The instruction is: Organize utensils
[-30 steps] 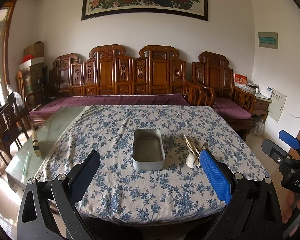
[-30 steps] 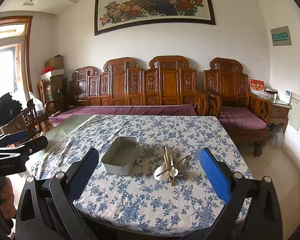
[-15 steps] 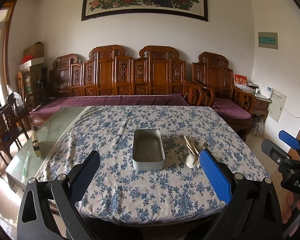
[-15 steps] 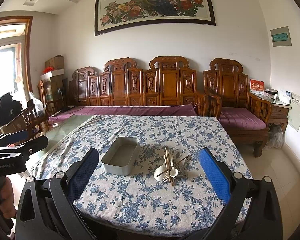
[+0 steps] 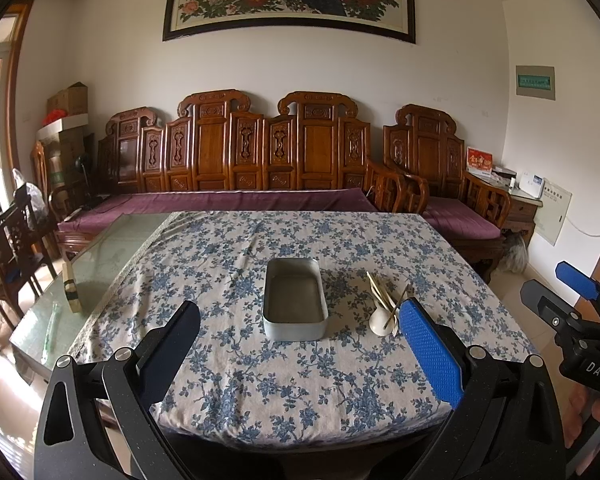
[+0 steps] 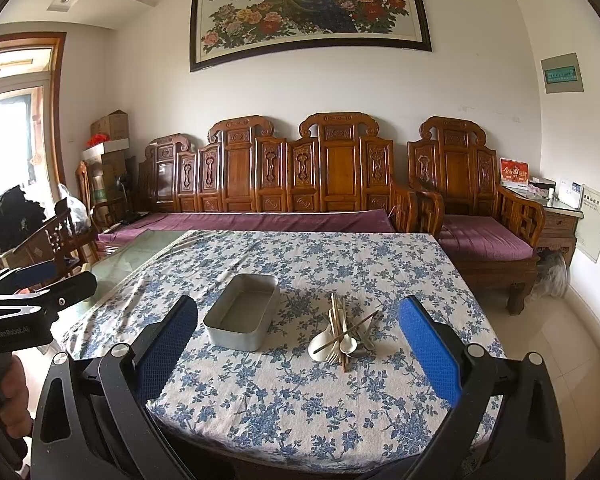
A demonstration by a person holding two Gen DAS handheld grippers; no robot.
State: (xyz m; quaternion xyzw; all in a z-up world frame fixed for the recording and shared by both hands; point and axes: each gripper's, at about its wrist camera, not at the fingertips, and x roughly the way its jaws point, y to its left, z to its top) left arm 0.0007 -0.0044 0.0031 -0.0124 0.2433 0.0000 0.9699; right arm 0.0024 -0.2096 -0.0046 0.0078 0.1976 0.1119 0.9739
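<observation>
Both grippers are hovering off the near edge of the table (image 6: 440, 280), nothing touched. Left gripper (image 5: 300, 354) is sitting with fingers spread wide, holding nothing. Right gripper (image 6: 300, 354) is the same: released, fingers apart, nothing between them. Metal tin (image 5: 295, 300) is lying on the floral tablecloth (image 5: 300, 392), at 12 o'clock from the left gripper, nothing inside. Utensil pile (image 6: 342, 336) (spoons, fork, chopsticks, crossed over each other) is resting just beside the tin at its 3 o'clock, roughly 12 o'clock from the right gripper.
</observation>
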